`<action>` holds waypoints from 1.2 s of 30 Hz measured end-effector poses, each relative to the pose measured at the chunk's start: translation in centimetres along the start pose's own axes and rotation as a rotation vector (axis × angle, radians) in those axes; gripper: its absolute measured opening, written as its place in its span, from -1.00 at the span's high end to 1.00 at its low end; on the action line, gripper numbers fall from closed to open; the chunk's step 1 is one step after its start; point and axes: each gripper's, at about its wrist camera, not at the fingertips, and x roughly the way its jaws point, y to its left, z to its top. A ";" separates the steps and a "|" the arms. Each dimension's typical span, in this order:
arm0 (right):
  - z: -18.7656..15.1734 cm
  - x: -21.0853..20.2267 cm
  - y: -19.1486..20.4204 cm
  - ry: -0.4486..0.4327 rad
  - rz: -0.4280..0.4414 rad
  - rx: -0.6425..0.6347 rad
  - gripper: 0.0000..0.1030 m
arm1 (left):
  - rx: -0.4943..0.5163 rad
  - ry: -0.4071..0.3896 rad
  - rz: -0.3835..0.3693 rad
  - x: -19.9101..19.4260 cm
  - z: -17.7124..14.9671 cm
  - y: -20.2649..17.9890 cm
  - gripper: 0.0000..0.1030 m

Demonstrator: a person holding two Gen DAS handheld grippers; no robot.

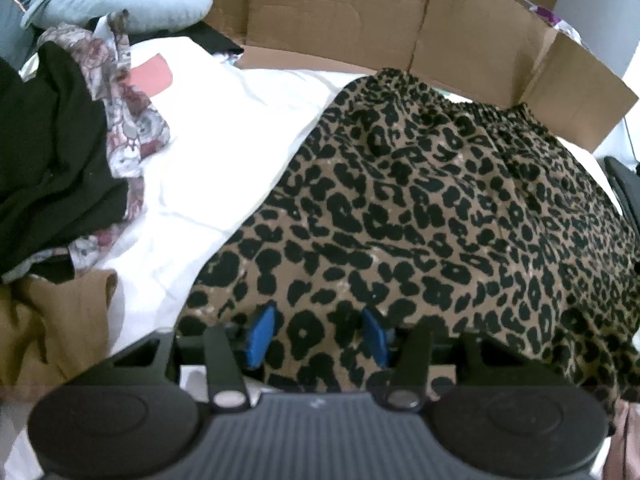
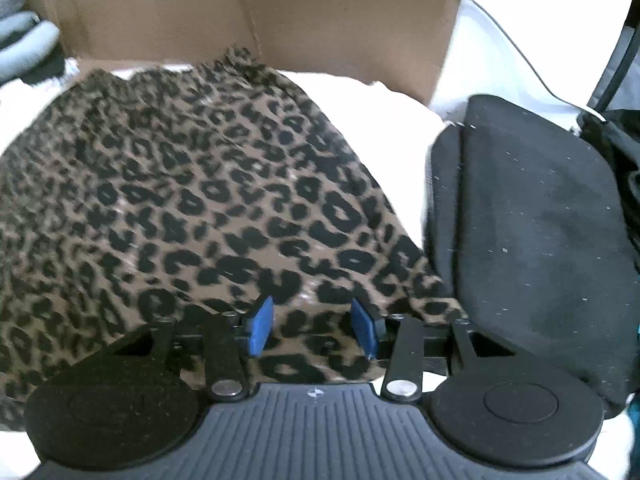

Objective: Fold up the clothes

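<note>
A leopard-print garment (image 1: 420, 216) is spread over a white sheet (image 1: 224, 152), its gathered waistband toward the far side. In the left wrist view it fills the centre and right; in the right wrist view (image 2: 192, 200) it fills the centre and left.

Left gripper (image 1: 320, 332): jaws seen about half apart, blue pads (image 1: 262, 336) either side of the near hem. Printed cloth is seen lying between the pads; whether it is pinched cannot be told. Right gripper (image 2: 314, 328): jaws likewise about half apart, blue pads (image 2: 260, 330) flanking the hem, cloth between them; a grip cannot be confirmed.

Surroundings, left wrist view: a heap of clothes is noted at left, made up of a black garment (image 1: 52, 152), a floral-print piece (image 1: 128, 120) and a tan piece (image 1: 48, 320) nearest the camera. A pink rectangle (image 1: 154, 78) lies on the white sheet beside the floral piece. A pale blue curved cushion (image 1: 120, 0) is seen at the far left.

Right wrist view: a folded black garment (image 2: 536, 232) lies just right of the leopard hem, its edge touching or nearly touching it. More dark fabric (image 2: 612, 152) is seen at the right margin.

An opened cardboard box (image 1: 400, 20) stands behind the working area; its flaps (image 2: 280, 12) close off the far side in both views. The surface is covered by the white sheet; a pale wall is glimpsed at upper right.
</note>
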 end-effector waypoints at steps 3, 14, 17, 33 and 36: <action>0.0 -0.4 1.2 -0.012 0.057 -0.009 0.02 | 0.024 0.037 0.045 0.6 -0.4 0.1 0.07; 0.0 0.1 4.4 -0.001 0.139 -0.006 0.01 | -0.060 -0.025 0.098 -2.5 -0.3 3.4 0.11; -0.1 0.2 4.5 0.013 0.126 -0.021 0.01 | -0.065 -0.031 0.121 -2.2 -0.1 4.2 0.07; 4.3 -3.7 4.6 -0.012 0.194 0.076 0.01 | -0.104 -0.060 -0.034 -0.1 -1.3 7.3 0.74; 5.6 -5.2 5.5 -0.018 0.201 0.056 0.01 | -0.113 -0.086 -0.091 -0.3 -2.0 8.4 0.77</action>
